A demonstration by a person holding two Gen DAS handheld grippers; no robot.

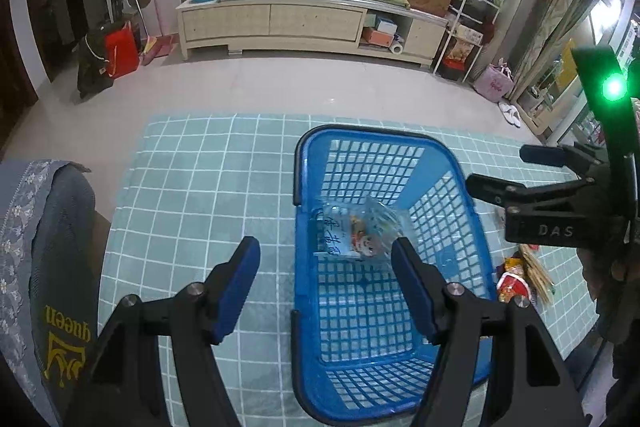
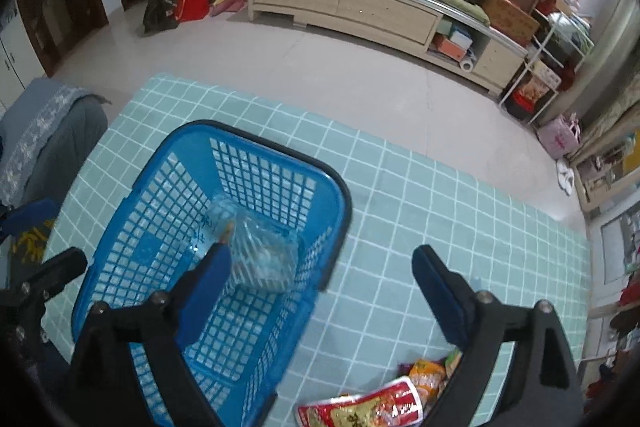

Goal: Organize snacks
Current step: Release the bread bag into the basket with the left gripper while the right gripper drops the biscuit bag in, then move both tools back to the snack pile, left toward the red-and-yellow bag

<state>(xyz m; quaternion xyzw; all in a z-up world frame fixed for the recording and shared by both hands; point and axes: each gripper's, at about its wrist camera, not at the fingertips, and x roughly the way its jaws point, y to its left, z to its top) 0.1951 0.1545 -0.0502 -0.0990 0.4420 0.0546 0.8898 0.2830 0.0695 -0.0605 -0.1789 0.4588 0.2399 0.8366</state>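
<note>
Left gripper (image 1: pixel 326 287) open, nothing between its pads, astride the basket's (image 1: pixel 304 227) left rim; bare mat (image 1: pixel 192 187) to the left. Right gripper (image 2: pixel 320 279) open wide and empty, spanning the basket's right rim, free mat beyond. Clear packet (image 1: pixel 356 231) in the basket, blue writing unreadable. Loose snacks (image 2: pixel 372 403) on the mat beside the basket, clearer in the right view. "queen" on grey cloth (image 1: pixel 44 267) and "DAS" on the right gripper, left view only.

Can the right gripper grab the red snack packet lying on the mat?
Probably yes. The right gripper is open and empty, and the red snack packet lies bare on the mat just below its fingers, outside the blue basket.
</note>
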